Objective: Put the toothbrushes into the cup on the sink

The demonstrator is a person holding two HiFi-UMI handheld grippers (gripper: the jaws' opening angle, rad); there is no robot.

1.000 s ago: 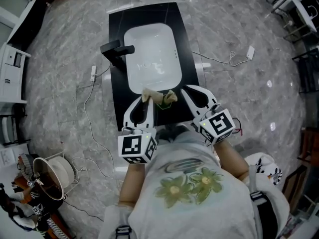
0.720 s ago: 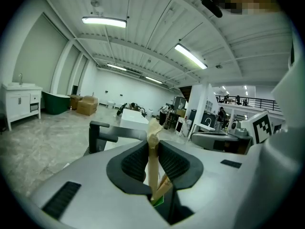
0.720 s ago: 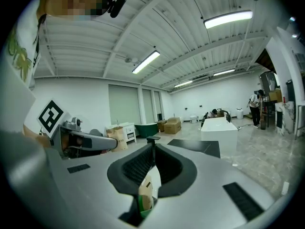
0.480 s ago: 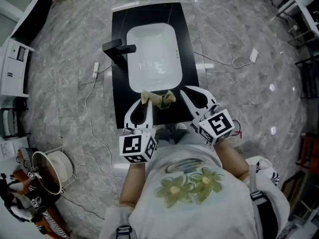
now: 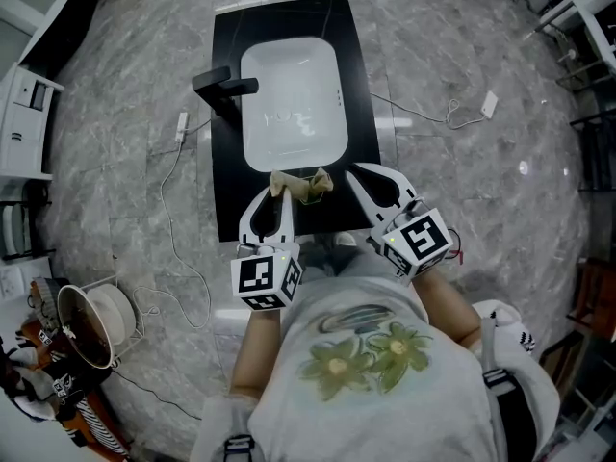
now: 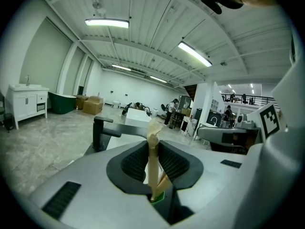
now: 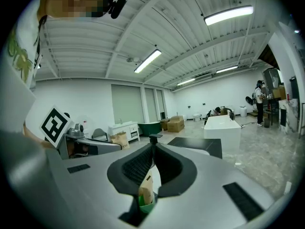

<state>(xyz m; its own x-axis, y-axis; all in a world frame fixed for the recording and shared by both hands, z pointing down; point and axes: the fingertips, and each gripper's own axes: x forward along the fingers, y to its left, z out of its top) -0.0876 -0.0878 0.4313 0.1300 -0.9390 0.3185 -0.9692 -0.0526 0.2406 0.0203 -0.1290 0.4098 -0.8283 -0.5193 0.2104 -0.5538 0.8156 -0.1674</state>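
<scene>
Grippers hovered over the near edge of a black sink counter [image 5: 361,85], short of its white basin [image 5: 294,94] and black faucet [image 5: 223,87]; the left gripper [image 6: 153,140] was clamped on a tan paper toothbrush packet [image 5: 306,186], which stuck out past its jaw tips. The right gripper [image 7: 152,149], near the packet's free end, had its jaws pressed together at the tips; a tan-and-green scrap [image 7: 145,192] showed low in their gap, pinched or not unclear.
</scene>
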